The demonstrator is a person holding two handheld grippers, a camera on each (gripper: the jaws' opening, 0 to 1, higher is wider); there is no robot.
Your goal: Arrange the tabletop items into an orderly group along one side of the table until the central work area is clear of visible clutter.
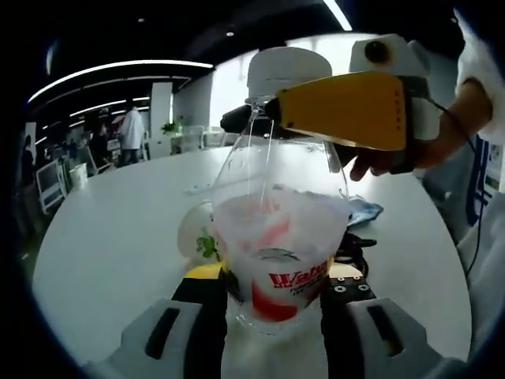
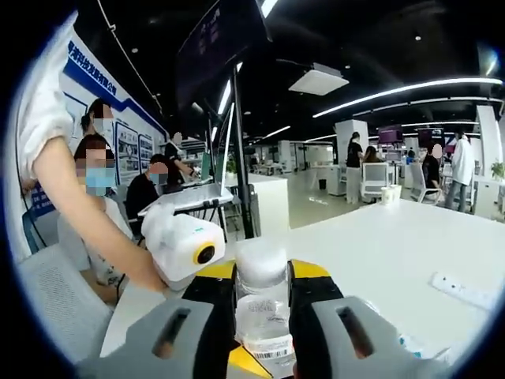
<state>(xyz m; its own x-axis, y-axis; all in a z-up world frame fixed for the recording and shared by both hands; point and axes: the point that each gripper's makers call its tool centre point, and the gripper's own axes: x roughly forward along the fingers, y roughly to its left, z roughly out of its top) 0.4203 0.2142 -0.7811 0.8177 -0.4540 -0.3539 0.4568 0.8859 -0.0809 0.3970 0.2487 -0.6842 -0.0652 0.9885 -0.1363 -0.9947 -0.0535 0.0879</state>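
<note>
In the left gripper view my left claw (image 1: 272,304) clamps the base of a clear water bottle (image 1: 278,229) at lower centre, above the white bench (image 1: 110,229). My right claw (image 2: 263,304) pinches the bottle's white cap (image 2: 261,267) at lower centre of its view.

Clear labelled bottle (image 1: 278,245) upright above table (image 1: 110,229)

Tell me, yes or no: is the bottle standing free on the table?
No, the bottle is clamped low by the left gripper while the right gripper grips its neck.
</note>
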